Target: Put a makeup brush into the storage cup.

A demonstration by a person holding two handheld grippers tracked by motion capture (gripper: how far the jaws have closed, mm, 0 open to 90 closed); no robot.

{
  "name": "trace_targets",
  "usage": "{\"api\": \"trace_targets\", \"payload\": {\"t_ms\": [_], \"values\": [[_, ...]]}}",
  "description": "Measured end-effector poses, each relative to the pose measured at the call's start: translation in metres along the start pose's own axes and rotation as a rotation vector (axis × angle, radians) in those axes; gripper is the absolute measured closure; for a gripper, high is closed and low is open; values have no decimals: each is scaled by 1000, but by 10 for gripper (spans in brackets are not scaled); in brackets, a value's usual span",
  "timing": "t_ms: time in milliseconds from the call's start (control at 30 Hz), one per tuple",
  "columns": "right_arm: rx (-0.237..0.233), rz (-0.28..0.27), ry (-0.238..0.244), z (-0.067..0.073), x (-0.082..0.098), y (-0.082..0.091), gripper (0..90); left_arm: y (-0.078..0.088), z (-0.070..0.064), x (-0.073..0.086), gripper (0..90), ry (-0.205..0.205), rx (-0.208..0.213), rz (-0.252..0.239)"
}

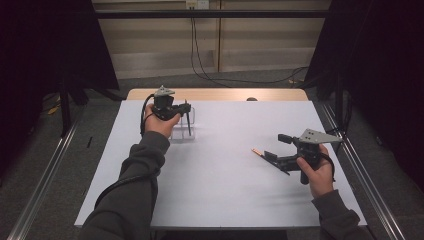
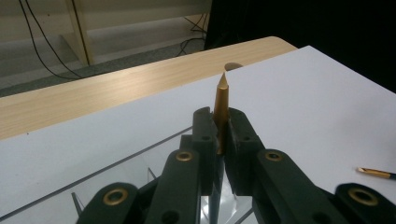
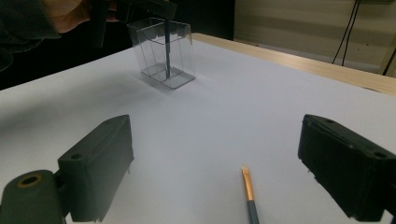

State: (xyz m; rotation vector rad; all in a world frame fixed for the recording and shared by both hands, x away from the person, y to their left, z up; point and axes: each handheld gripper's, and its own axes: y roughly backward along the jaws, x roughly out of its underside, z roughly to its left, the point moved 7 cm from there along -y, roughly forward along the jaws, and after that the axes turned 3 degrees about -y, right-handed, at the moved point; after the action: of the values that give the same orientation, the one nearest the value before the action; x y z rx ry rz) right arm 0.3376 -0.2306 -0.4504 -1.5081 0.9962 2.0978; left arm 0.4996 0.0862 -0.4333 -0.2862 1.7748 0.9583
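My left jaws [image 2: 219,135] are clamped tight on a gold-tipped brush [image 2: 221,100], whose dark handle runs down into the clear box [image 1: 183,124] at the counter's [image 1: 225,190] ten o'clock, near the far edge. A divider splits the box; I cannot tell which compartment holds the handle. My right jaws [image 3: 215,163] gape wide, holding nothing, around a second brush [image 3: 248,189] lying flat at four o'clock. Bare white counter spreads between.
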Motion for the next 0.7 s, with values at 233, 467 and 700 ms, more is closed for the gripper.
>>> {"api": "trace_targets", "payload": {"t_ms": [233,467,700], "values": [[0,2,-3,0,0,0,96,-1,0,0,825,-1,-4,-2],[-2,2,1,0,0,0,96,-1,0,0,781,-3,-10,-7],[-1,6,-1,1,0,0,95,2,-1,-2,733,-5,-12,-18]]}}
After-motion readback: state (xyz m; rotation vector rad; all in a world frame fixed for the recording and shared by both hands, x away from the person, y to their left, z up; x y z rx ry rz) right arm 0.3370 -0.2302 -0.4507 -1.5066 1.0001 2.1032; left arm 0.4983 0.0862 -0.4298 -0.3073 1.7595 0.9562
